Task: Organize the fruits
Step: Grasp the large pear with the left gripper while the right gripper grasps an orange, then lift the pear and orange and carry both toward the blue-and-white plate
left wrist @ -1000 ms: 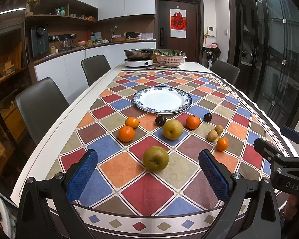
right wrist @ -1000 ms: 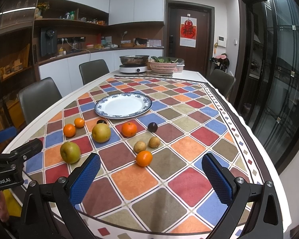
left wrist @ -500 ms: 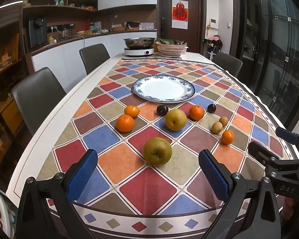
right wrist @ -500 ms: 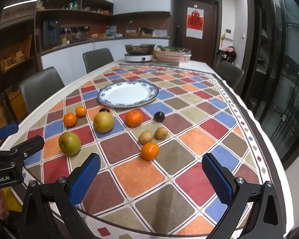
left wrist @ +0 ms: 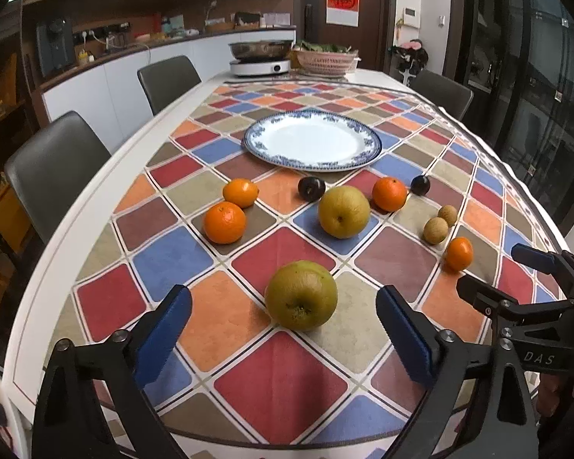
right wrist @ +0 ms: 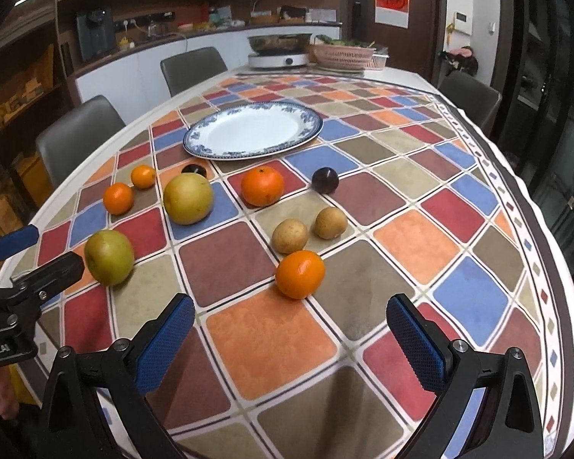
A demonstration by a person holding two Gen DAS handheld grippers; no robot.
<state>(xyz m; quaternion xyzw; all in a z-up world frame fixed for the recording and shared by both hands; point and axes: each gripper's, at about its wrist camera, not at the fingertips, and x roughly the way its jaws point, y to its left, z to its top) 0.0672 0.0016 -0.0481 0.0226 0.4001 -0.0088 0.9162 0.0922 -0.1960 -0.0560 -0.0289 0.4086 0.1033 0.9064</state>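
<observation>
Reaching for the fruit has not quite begun: both tongs hang just short of the spread, each spread wide with nothing between its blue pads. The left tongs point(left wrist: 283, 329) look straight at the nearest pear point(left wrist: 300, 295), a greenish one sitting alone on the checked cloth point(left wrist: 279, 378), just ahead of the fingertips and not yet between them. The right tongs point(right wrist: 291, 340) face a small orange point(right wrist: 300, 274), again just in front of the gap. The rest of the fruit lies beyond: a second pear point(left wrist: 343, 211), three more oranges, two dark plums and two little brown fruits, all short of the blue-rimmed plate point(left wrist: 375, 144), which has nothing on it.

I'd judge the plate is where these are meant to go, and that the pear and the near orange come first. To do it well, each tong should slide forward low over the cloth until the fruit sits square between the pads, at its widest part, before closing. The pear is round and will likely roll if one pad touches first, so both should meet it together. Close gently; ripe fruit bruises. The orange sits near the two brown fruits point(right wrist: 290, 235), so the right tongs should avoid nudging them.
</observation>
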